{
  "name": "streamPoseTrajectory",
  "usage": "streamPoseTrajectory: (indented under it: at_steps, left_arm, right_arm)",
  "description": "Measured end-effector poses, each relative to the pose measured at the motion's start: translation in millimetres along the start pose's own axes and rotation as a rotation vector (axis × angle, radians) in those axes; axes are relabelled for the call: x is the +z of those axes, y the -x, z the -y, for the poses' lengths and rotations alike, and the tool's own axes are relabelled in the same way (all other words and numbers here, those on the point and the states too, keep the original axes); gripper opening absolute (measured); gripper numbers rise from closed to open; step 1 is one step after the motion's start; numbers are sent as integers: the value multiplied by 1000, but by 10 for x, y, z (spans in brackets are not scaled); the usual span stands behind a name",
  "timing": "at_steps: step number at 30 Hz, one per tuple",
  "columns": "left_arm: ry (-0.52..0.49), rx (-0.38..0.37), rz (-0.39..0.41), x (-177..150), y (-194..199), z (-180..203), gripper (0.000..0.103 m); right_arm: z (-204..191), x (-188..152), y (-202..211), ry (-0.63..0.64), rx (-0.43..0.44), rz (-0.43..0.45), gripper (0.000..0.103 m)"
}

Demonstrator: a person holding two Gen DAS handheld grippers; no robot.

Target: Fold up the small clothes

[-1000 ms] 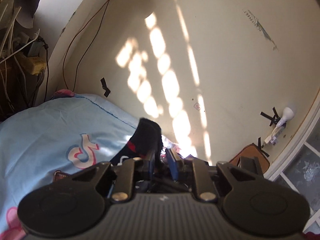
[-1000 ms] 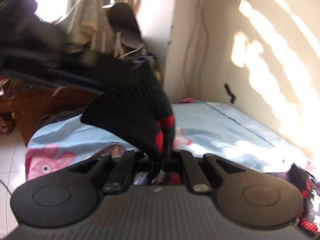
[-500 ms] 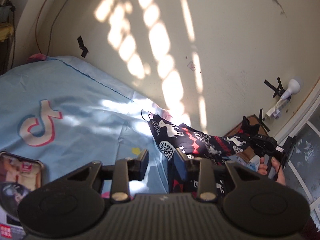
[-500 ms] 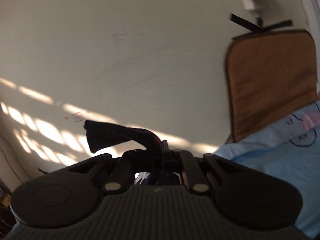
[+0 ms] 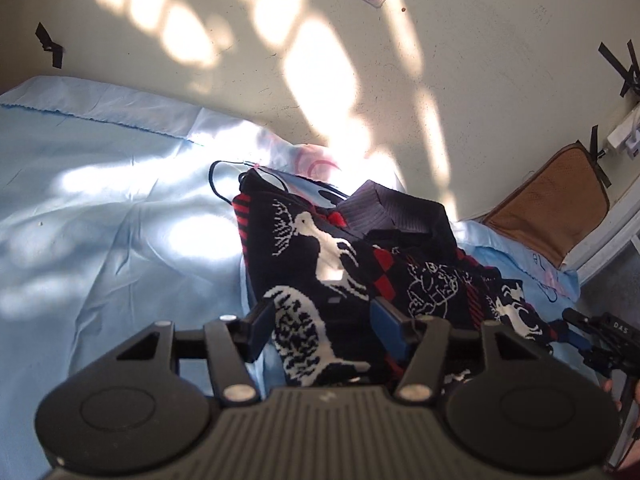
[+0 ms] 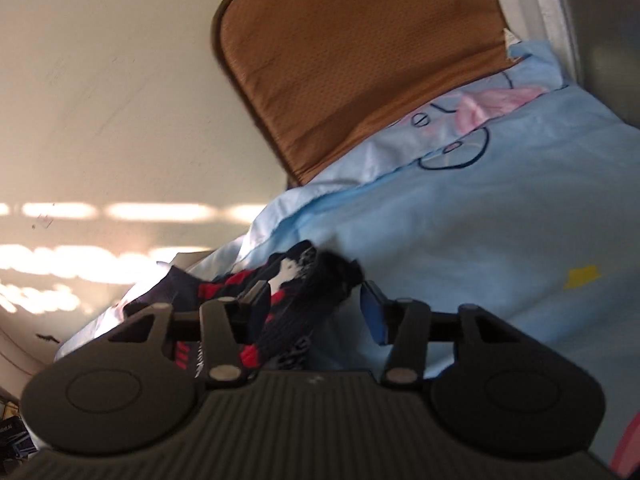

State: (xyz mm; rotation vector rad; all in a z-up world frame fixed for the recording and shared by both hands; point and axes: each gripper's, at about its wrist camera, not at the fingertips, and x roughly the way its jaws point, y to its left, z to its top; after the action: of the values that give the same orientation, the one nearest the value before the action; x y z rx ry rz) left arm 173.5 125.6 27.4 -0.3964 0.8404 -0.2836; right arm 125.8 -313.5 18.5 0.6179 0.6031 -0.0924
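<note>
A small dark knit sweater [image 5: 344, 264] with white reindeer and red patches lies crumpled on the light blue bedsheet [image 5: 100, 216] near the wall. My left gripper [image 5: 326, 316] is open, its jaws standing on either side of the sweater's near edge. My right gripper [image 6: 314, 302] is open too, with a dark and red part of the sweater [image 6: 304, 284] lying between its jaws. The right gripper also shows at the far right of the left wrist view [image 5: 600, 340].
A cream wall [image 5: 280, 80] with sun patches runs behind the bed. A brown cushion [image 6: 360, 60] leans against the wall at the bed's end; it also shows in the left wrist view [image 5: 556, 208]. A thin black cord [image 5: 216, 184] lies by the sweater.
Both grippers have let go of the sweater and opened. The sweater, held up in the air before, now lies on the sheet, and both grippers have come down close over it.
</note>
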Motion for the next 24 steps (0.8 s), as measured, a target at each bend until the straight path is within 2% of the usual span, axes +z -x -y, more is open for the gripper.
streamPoseTrajectory:
  at_steps: [1,3,4,5,6,8,11,14,16,18,19,21,22,24]
  left_arm:
    - [-7,23,-3,18,-70,49,47]
    - [-23,66,-8,19,-161,87,19]
    - [-27,88,-7,34,-208,91,15]
    - [-23,99,-1,33,-213,70,13]
    - [-18,108,6,34,-205,47,12]
    - [-11,143,26,51,-162,-3,11]
    - [12,190,83,54,-10,-122,11]
    - [68,191,73,92,15,-305,11]
    - [64,181,56,79,-28,-326,13]
    - [4,215,71,41,-48,-224,15]
    - [-19,228,77,22,-59,-176,15]
    - [-35,237,78,7,-75,-141,16]
    - [-35,237,72,0,-65,-135,17]
    - [-27,247,59,-16,18,-134,31]
  right_arm:
    - [39,7,-26,-14,15,-14,52]
    - [42,-22,-131,-15,46,-58,48]
    - [9,-45,-219,-2,68,-94,43]
    - [-33,-70,-280,17,81,-120,17]
    - [-94,-102,-344,48,95,-141,3]
    - [-216,-142,-360,115,104,-119,4]
    - [-340,-143,-230,183,156,-41,4]
    - [-393,-158,-123,227,183,-12,9]
    - [-441,-215,-102,279,204,-40,11]
    - [-480,-303,-85,304,230,-73,11]
    - [-522,-362,-86,354,210,-78,11]
    - [-538,-447,-238,434,101,-141,3]
    - [-443,-448,-320,406,92,-155,0]
    - [-322,-343,-323,312,118,-178,0]
